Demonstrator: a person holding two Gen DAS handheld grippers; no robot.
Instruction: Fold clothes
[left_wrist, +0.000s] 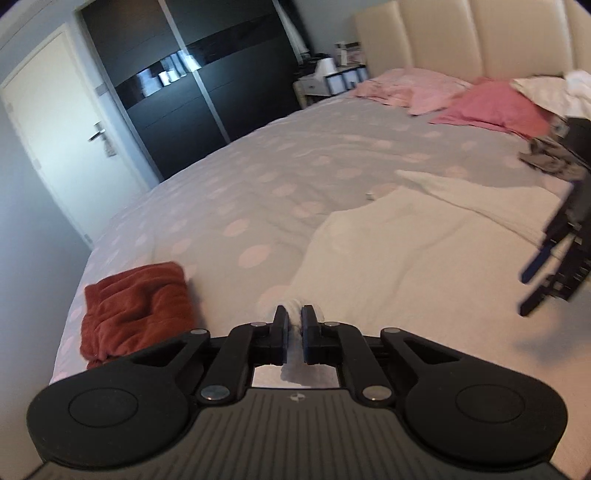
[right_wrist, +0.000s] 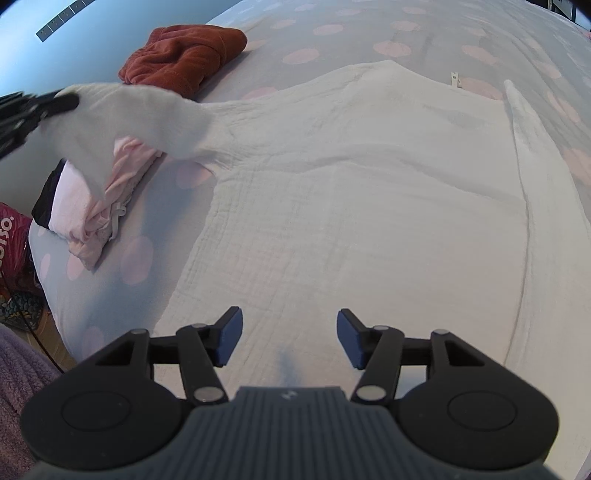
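Note:
A white garment (left_wrist: 406, 258) lies spread flat on the bed, filling most of the right wrist view (right_wrist: 351, 184). My left gripper (left_wrist: 294, 314) is shut on one sleeve of it, with white cloth bunched between the pads. In the right wrist view that sleeve (right_wrist: 147, 114) is lifted off the bed and stretched left toward the left gripper (right_wrist: 66, 101). My right gripper (right_wrist: 290, 325) hangs open just above the garment's near part, nothing between its blue pads. It also shows at the right edge of the left wrist view (left_wrist: 532, 291).
The bed cover (left_wrist: 258, 192) is grey with pink dots. A folded rust-red towel (left_wrist: 136, 306) lies near the bed's edge. A folded pink pile (right_wrist: 103, 206) sits at the corner. Pink clothes (left_wrist: 491, 107) and a dark patterned garment (left_wrist: 550, 158) lie by the headboard.

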